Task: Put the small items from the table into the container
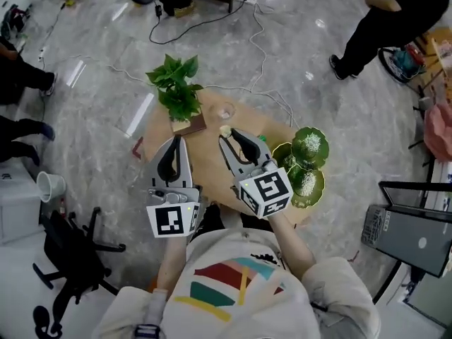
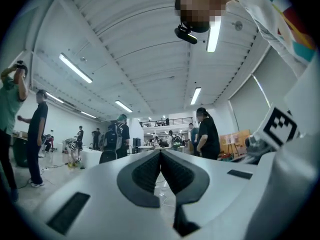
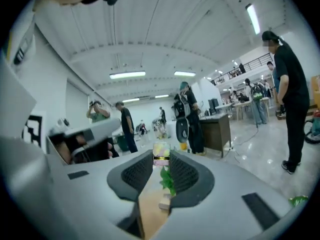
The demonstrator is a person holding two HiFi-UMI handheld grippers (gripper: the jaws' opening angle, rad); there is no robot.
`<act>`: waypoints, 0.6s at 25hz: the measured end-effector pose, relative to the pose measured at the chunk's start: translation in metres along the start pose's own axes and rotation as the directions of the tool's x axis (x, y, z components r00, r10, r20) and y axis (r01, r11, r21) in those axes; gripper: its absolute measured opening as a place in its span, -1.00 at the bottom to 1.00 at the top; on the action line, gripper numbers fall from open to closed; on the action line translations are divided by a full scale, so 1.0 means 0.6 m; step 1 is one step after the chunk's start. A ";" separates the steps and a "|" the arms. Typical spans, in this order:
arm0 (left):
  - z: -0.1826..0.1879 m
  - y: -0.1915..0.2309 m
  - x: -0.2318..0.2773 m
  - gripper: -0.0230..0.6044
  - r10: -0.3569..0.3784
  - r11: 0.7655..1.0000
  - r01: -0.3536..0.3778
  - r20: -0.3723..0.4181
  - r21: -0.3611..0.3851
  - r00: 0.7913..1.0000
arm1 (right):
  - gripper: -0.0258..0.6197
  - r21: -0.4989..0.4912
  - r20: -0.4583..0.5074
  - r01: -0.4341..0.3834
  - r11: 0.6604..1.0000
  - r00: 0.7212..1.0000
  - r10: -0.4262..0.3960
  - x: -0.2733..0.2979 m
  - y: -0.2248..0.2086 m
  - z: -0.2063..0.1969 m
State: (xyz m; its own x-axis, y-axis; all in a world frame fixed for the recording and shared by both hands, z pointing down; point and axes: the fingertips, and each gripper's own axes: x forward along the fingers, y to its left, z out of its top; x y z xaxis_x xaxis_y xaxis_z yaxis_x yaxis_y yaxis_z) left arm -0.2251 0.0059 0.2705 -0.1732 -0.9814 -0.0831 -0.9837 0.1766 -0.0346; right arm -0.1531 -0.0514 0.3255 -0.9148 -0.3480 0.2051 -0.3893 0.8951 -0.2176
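Two grippers hang above the table (image 1: 212,162). Left gripper (image 1: 176,139): jaws pressed together, nothing between them. Right gripper (image 1: 225,135): jaws pinch a small pale jar (image 3: 161,152) (dark band across it) at the tips. Farther off on the table: leaf dishes (image 1: 305,162), plant (image 1: 176,90).

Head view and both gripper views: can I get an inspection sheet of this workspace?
Surface: round wooden table.
Job's things: small pale item held off the table; green leaf-shaped dish at the table's right edge, likely the container.
Clutter: potted plant; clear glass.
Grippers: left gripper has its fingers together with nothing between them; right gripper is shut on the small pale item.
Cables: several on the floor beyond the table.
Surroundings: people standing; black chair.
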 end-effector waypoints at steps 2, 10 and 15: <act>0.015 -0.023 0.014 -0.90 -0.039 0.999 0.039 0.022 0.007 0.999 | -0.58 -0.038 0.083 -0.028 0.999 0.996 0.031 -0.038 0.012 0.052; 0.108 -0.107 0.067 -0.90 -0.172 0.984 0.165 0.152 0.060 0.973 | -0.58 -0.115 0.240 0.067 0.991 0.970 -0.037 -0.138 0.002 0.141; 0.112 -0.137 0.051 -0.90 -0.217 0.976 0.210 0.137 0.066 0.966 | -0.58 -0.059 0.265 0.090 0.994 0.962 -0.071 -0.177 0.001 0.141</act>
State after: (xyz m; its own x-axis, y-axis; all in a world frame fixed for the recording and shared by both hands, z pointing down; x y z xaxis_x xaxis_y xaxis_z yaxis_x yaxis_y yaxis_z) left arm -0.1464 -0.0337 0.2041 0.0529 -0.9763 -0.2097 -0.9928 -0.0287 -0.1166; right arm -0.0653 -0.0375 0.2231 -0.8805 -0.4723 -0.0397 -0.4630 0.8751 -0.1410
